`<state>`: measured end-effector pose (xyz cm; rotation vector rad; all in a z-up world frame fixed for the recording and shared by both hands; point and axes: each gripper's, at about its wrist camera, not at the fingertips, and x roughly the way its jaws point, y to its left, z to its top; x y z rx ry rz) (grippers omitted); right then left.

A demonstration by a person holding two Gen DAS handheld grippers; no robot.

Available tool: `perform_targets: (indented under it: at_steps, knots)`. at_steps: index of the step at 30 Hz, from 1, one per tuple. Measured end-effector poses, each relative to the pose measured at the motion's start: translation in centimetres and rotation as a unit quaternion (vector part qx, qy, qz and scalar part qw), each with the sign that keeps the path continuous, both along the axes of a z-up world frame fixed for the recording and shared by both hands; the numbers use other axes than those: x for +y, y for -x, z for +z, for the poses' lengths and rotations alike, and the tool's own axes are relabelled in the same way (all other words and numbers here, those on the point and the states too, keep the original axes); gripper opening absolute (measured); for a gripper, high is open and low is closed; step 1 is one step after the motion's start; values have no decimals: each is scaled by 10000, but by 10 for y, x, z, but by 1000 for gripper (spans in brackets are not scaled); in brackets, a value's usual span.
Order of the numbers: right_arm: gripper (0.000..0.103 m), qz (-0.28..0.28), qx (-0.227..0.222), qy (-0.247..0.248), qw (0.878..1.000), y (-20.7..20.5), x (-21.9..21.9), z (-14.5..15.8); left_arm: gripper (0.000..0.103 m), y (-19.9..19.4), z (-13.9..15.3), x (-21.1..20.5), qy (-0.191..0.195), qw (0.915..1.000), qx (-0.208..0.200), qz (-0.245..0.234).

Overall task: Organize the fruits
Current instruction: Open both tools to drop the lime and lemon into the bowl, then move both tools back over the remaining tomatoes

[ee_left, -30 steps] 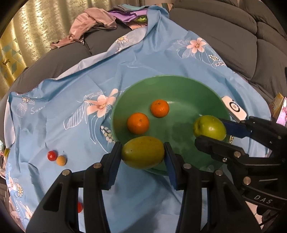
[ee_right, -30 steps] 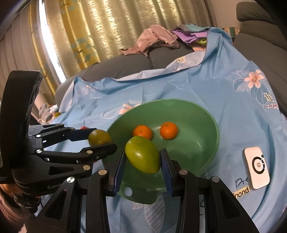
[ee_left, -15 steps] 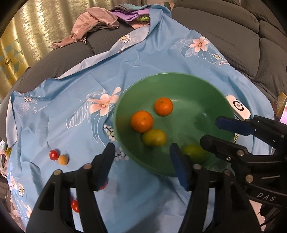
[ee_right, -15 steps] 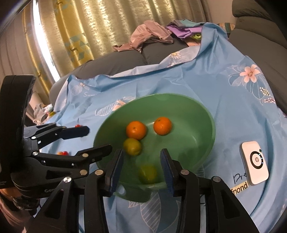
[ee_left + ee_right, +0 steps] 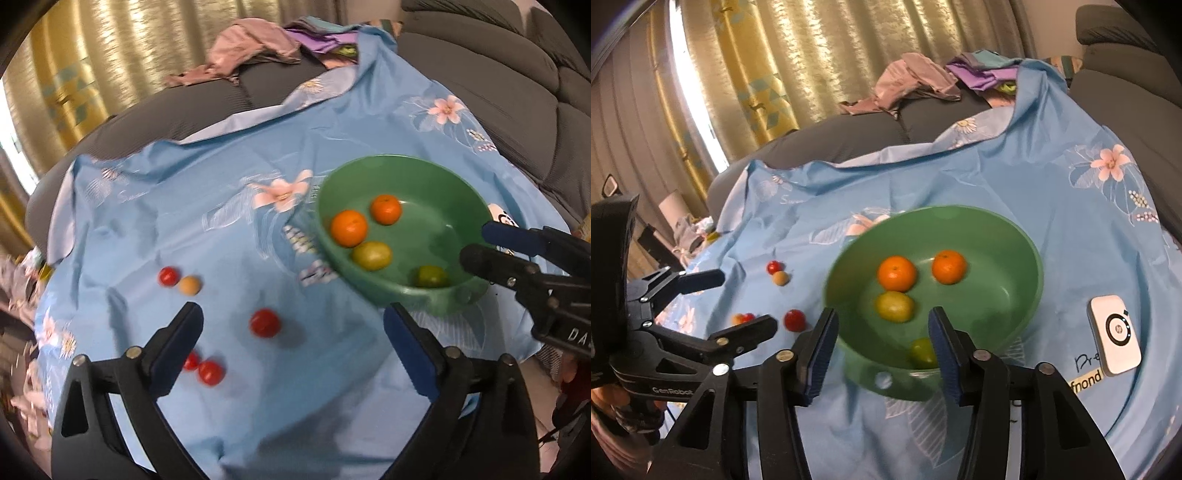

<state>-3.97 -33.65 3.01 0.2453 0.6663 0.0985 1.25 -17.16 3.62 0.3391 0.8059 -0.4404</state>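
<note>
— blue flowered sheet over a grey sofa, yes?
— yes. green bowl just past the right gripper fingers, opening, empty; four fruits inside.
— left gripper?
— fingers spreading wide, empty, a red tomato between them.

Black plastic left claw, blue ribbed pads, silver screws, right claw alike, white "GenRobot" lettering

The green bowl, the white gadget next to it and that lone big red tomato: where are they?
green bowl (image 5: 1032, 258): right wrist view, far rim.
white gadget (image 5: 1113, 334): right wrist view, top face.
big red tomato (image 5: 265, 322): left wrist view, middle.
</note>
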Motion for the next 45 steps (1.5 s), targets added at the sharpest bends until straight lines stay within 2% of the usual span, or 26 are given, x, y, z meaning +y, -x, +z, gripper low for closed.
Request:
perform_targets:
  at_steps: [18, 34, 45]
  knots:
    - [58, 926, -144, 296, 9952, 10, 80, 29, 102, 48, 24, 108, 492, 9939, -240, 953]
    - [58, 1465, -46, 511, 9879, 5, 136, 33, 102, 55, 14, 167, 859, 9863, -103, 1402]
    - [58, 1660, 250, 553, 9843, -12, 156, 14, 102, 40, -13, 193, 972, 9813, 260, 1639]
